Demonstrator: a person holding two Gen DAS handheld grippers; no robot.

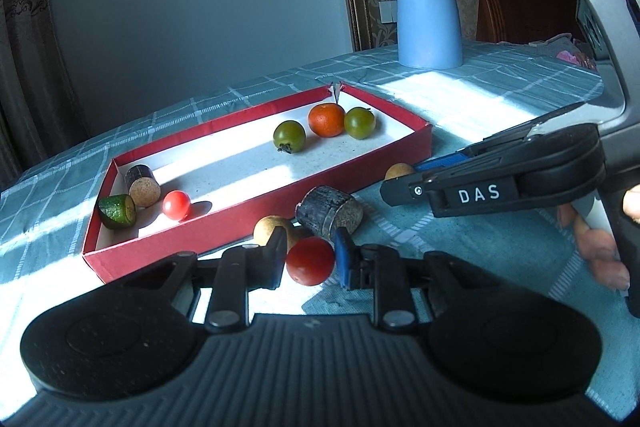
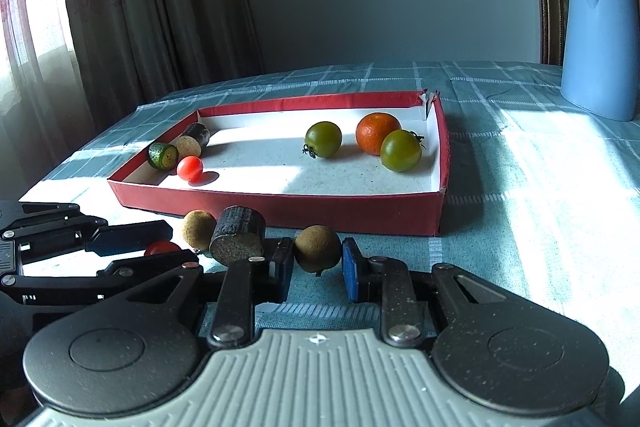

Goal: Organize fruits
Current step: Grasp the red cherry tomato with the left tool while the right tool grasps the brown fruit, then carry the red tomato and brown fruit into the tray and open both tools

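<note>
A red tray [image 1: 224, 227] [image 2: 280, 213] holds two green tomatoes [image 1: 289, 135] [image 2: 401, 150], an orange fruit [image 1: 326, 119] [image 2: 377, 132], a small red tomato [image 1: 176, 205] [image 2: 189, 167], a cucumber piece [image 1: 117, 211] [image 2: 163, 155] and a dark cut piece [image 1: 142, 185] [image 2: 194, 139]. In front of it lie a red tomato [image 1: 310, 261] [image 2: 162, 248], two tan round fruits [image 1: 272, 229] [image 2: 318, 254] and a dark stub [image 1: 328, 213] [image 2: 239, 241]. My left gripper [image 1: 309, 261] [image 2: 138, 249] has its jaws closing around the red tomato. My right gripper [image 2: 318, 263] [image 1: 394, 183] straddles a tan fruit, with a small gap.
A blue kettle [image 1: 428, 15] [image 2: 600, 43] stands at the back on the checked tablecloth [image 1: 460, 251]. A wooden chair [image 1: 520, 3] is behind the table. Curtains [image 2: 132, 7] hang on the left.
</note>
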